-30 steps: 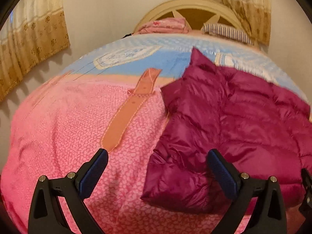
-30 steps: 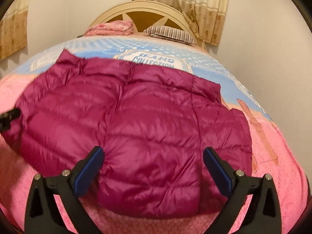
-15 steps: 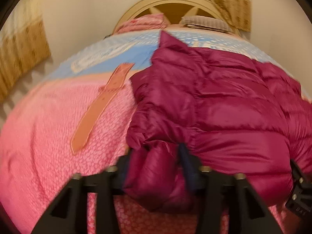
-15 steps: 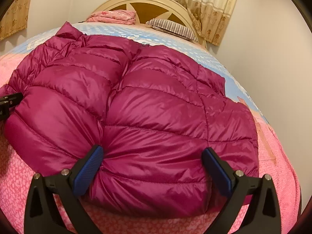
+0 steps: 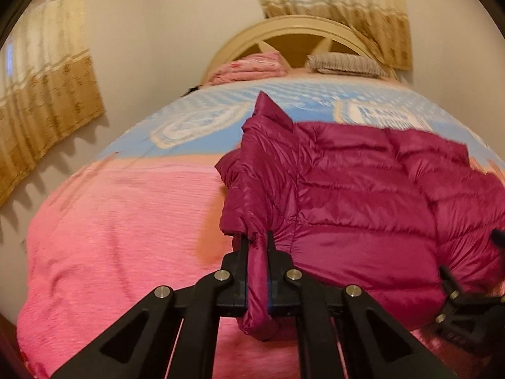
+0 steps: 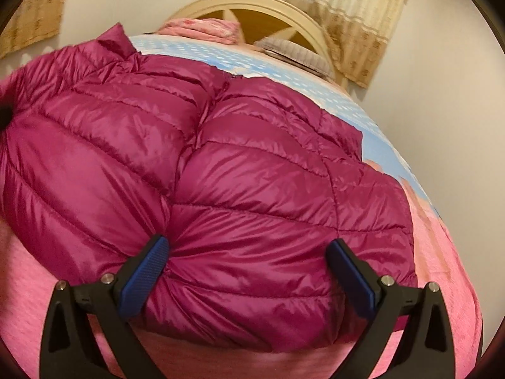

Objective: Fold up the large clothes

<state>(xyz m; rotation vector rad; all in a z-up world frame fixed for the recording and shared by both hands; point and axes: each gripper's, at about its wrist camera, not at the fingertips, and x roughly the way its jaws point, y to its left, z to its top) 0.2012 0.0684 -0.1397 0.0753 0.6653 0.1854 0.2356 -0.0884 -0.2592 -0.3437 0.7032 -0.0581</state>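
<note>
One bed (image 5: 120,221) fills both views, covered by a spread that is pink nearest the tools and blue farther ahead. One magenta quilted puffer jacket (image 6: 240,164) lies on it, directly ahead of the right tool and ahead and to the right of the left tool. At the far end stand one arched headboard (image 5: 303,31), one folded pink blanket (image 5: 252,68) and one striped pillow (image 5: 344,63). Two curtains (image 5: 44,94) hang on the walls. The left tool (image 5: 256,252) is clamped nearly shut on a fold at the jacket's near corner, with fabric bunched between its fingers. The right tool (image 6: 246,265) stands wide open, its two blue pads (image 6: 142,281) straddling the jacket's near hem; the left pad touches the fabric, pinching nothing.
</note>
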